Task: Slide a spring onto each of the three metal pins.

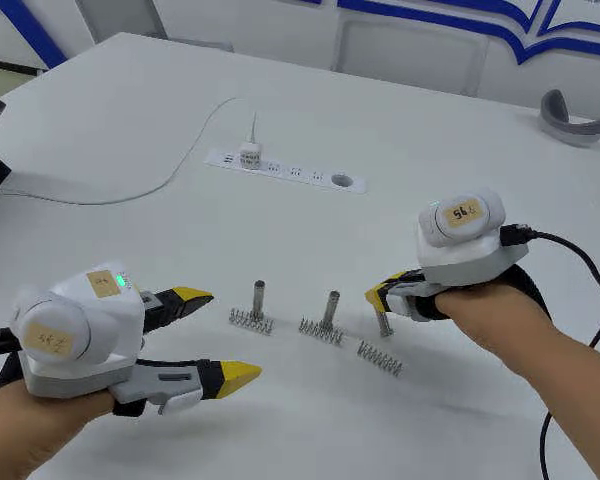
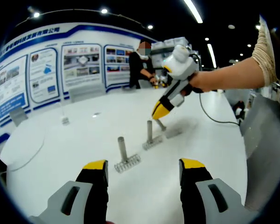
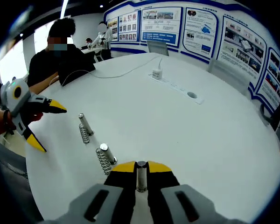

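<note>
- Head view: the left gripper (image 1: 215,335) hovers over the tabletop's (image 1: 130,130) near left corner with its jaws spread wide, holding nothing.
- The right gripper (image 1: 379,296), over the near right part, has its jaws pressed onto the third pin (image 1: 384,324), which leans slightly with its foot on the surface.
- The left pin (image 1: 259,297) and middle pin (image 1: 331,306) stand upright between the grippers, near the front edge.
- The left spring (image 1: 251,320) and middle spring (image 1: 321,331) each lie flat at the foot of their pin. The right spring (image 1: 379,358) lies flat just beside the third pin, toward the near edge.
- A power strip (image 1: 285,170) lies further back, near the middle, with a white cable running to the left edge.
- Left gripper view: the left gripper's (image 2: 143,164) tips are wide apart. Ahead stand the left pin (image 2: 122,148) and middle pin (image 2: 149,131), with the right gripper (image 2: 159,111) beyond them, gripping the tilted third pin (image 2: 161,125).
- Right gripper view: the right gripper (image 3: 141,164) pinches the third pin (image 3: 141,177) between its yellow tips. The other two pins and their springs lie ahead to the left, with the left gripper (image 3: 47,126) beyond them, jaws apart.
</note>
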The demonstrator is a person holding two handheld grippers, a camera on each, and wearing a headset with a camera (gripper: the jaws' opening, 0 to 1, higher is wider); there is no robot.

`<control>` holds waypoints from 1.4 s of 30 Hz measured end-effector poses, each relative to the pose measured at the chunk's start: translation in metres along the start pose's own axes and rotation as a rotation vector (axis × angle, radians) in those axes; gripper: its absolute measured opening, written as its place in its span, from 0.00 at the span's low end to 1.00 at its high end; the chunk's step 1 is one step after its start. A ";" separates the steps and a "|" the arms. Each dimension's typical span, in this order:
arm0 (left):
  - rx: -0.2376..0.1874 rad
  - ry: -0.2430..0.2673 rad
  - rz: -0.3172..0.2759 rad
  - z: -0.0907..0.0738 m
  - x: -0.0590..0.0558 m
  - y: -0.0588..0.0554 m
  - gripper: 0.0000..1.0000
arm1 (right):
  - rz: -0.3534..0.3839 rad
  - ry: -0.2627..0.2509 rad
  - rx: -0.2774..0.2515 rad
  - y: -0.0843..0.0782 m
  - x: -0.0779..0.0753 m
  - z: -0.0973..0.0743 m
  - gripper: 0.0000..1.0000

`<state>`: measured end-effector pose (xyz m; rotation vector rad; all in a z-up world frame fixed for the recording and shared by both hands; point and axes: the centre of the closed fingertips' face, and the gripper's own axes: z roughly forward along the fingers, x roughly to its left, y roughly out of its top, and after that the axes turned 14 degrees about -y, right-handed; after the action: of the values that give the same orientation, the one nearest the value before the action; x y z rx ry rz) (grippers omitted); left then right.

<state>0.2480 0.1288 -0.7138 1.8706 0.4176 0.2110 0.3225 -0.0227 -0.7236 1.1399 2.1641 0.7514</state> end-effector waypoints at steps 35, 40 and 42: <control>-0.001 -0.006 0.014 0.000 -0.005 0.005 0.63 | 0.055 -0.021 -0.013 -0.019 -0.006 -0.024 0.09; 0.001 -0.005 0.012 0.000 -0.004 0.004 0.63 | 0.047 -0.022 -0.023 -0.017 -0.007 -0.024 0.11; 0.002 -0.004 0.013 0.000 -0.004 0.004 0.63 | 0.046 -0.020 -0.023 -0.017 -0.007 -0.025 0.11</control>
<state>0.2448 0.1264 -0.7096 1.8759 0.4032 0.2152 0.2991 -0.0416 -0.7169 1.1839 2.1135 0.7801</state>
